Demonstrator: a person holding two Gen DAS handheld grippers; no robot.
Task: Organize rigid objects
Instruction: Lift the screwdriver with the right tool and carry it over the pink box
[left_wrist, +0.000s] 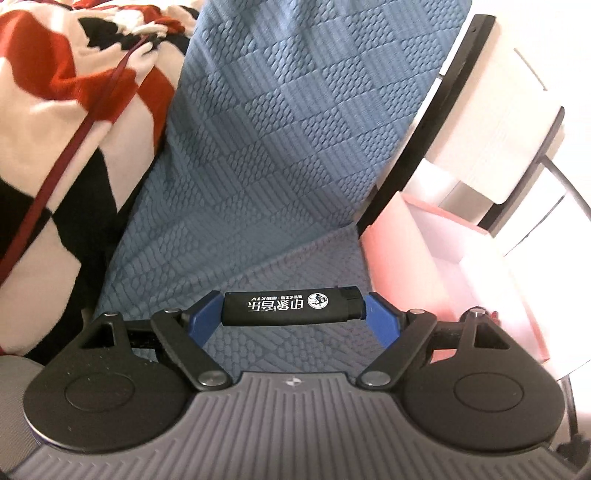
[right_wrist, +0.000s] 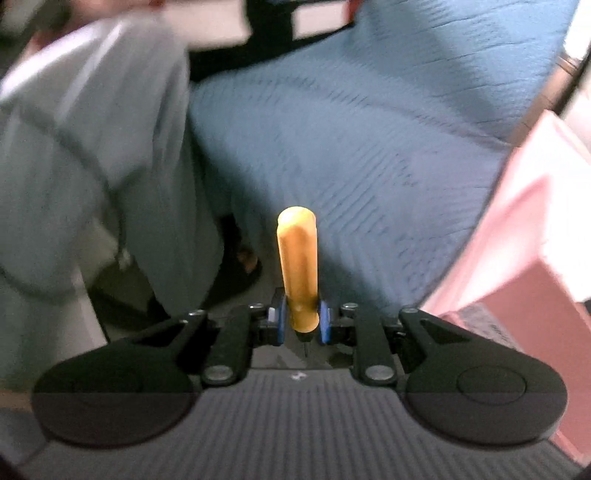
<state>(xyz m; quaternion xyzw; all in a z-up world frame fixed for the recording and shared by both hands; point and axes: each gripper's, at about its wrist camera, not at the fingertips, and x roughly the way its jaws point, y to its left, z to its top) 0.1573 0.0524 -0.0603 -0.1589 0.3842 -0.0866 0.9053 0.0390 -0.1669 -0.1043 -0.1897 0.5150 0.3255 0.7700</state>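
Observation:
My left gripper (left_wrist: 293, 308) is shut on a black lighter (left_wrist: 293, 305) with white print, held crosswise by its two ends between the blue pads, above the blue quilted bedcover (left_wrist: 258, 147). A pink open box (left_wrist: 443, 266) stands just right of it. My right gripper (right_wrist: 298, 319) is shut on a yellow screwdriver handle (right_wrist: 296, 258) that points forward and up over the blue bedcover (right_wrist: 351, 147); its thin metal shaft runs back toward the camera. The pink box (right_wrist: 535, 240) is at the right edge of the right wrist view.
A red, black and white blanket (left_wrist: 55, 129) lies at the left of the bed, with a dark red cord across it. White furniture (left_wrist: 498, 129) and a black bed frame edge (left_wrist: 424, 122) stand at the right. A person's light grey trouser leg (right_wrist: 92, 166) and sandalled foot (right_wrist: 245, 260) are at the left.

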